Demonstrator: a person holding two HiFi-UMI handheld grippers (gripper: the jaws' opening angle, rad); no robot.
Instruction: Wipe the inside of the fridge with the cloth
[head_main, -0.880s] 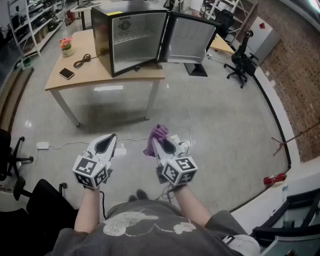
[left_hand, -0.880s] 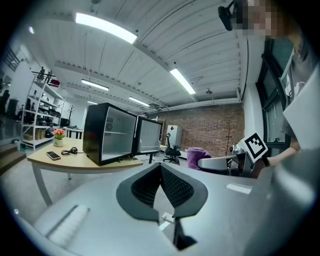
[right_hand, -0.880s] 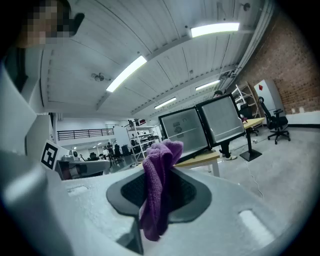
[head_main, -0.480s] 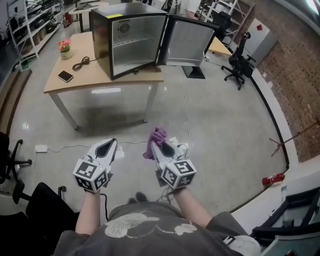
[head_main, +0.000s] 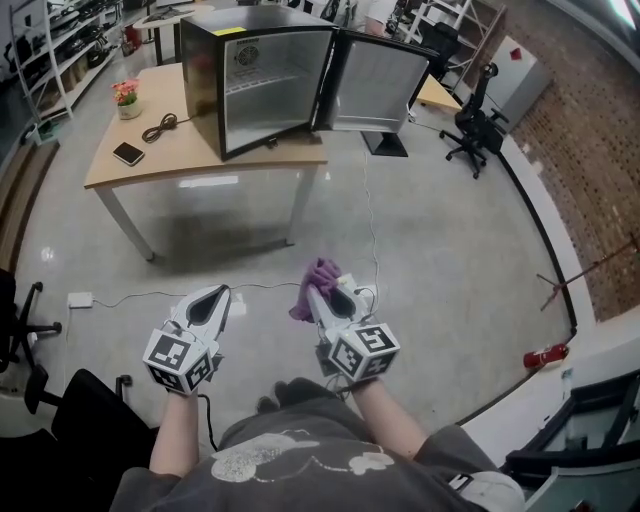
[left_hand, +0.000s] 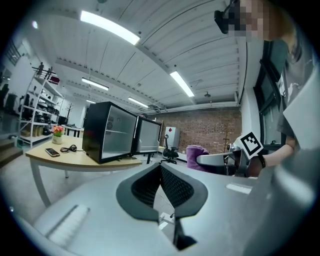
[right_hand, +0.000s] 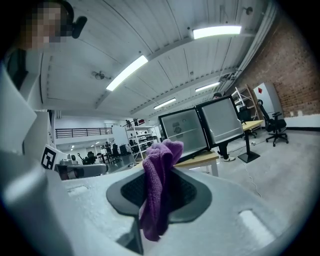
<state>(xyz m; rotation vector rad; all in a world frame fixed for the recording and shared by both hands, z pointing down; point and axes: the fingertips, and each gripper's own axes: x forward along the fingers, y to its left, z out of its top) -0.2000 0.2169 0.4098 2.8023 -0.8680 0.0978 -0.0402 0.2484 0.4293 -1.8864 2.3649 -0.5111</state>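
A small black fridge stands on a wooden table far ahead, its door swung open to the right and its pale inside empty. My right gripper is held low near my body, shut on a purple cloth that bunches above its jaws; the cloth hangs between the pads in the right gripper view. My left gripper is beside it on the left, shut with nothing in it. The fridge also shows in the left gripper view, and the fridge in the right gripper view.
On the table lie a phone, a coiled cable and a small flower pot. Cables and a power strip trail over the floor. Office chairs stand at the right, another chair at my left.
The view has drifted slightly; both grippers sit a little lower in the picture. The cloth stays clamped in the right gripper.
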